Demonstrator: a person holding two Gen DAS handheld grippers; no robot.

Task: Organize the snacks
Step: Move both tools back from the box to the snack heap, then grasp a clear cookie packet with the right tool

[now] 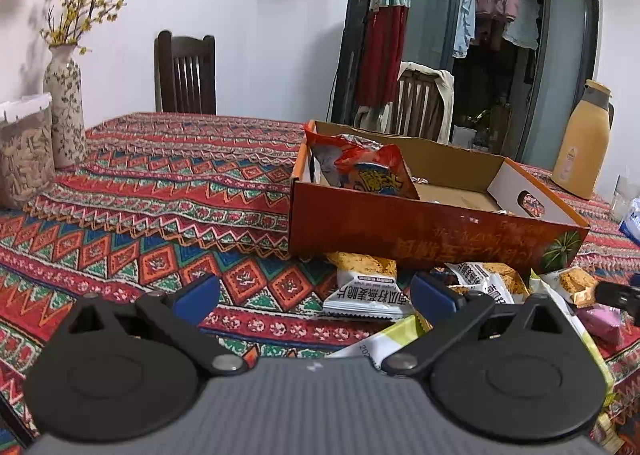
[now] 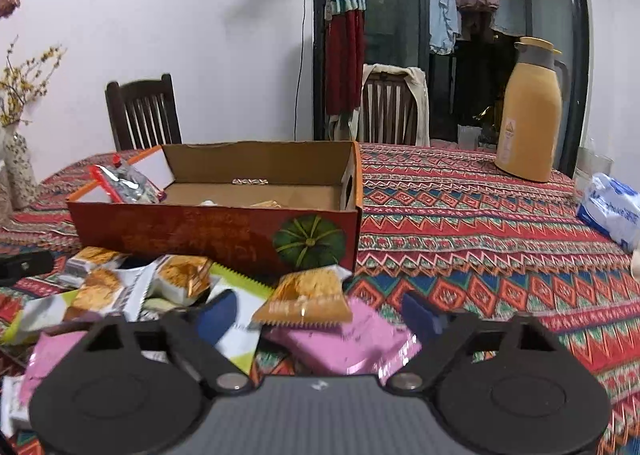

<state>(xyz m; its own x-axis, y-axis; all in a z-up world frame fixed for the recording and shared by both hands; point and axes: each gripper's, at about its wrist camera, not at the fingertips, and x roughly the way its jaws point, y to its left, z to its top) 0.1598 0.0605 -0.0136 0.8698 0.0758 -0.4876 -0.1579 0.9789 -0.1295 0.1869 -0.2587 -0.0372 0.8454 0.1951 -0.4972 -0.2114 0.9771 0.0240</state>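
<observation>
Your orange-gold crinkle-edged snack packet [image 2: 306,301], its print too blurred to read, lies on a pink wrapper [image 2: 360,339] between your right gripper's [image 2: 320,313] parted blue pads, near the pumpkin-printed orange cardboard box [image 2: 216,233], while your left gripper [image 1: 316,297] gapes empty.

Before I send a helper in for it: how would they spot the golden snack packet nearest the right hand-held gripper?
Find the orange cardboard box on the patterned tablecloth; loose snacks are piled in front of it. Below the green pumpkin picture, the golden packet lies on a pink packet. It alone is all golden-brown with a serrated edge; its neighbours are white, green or pink.
</observation>
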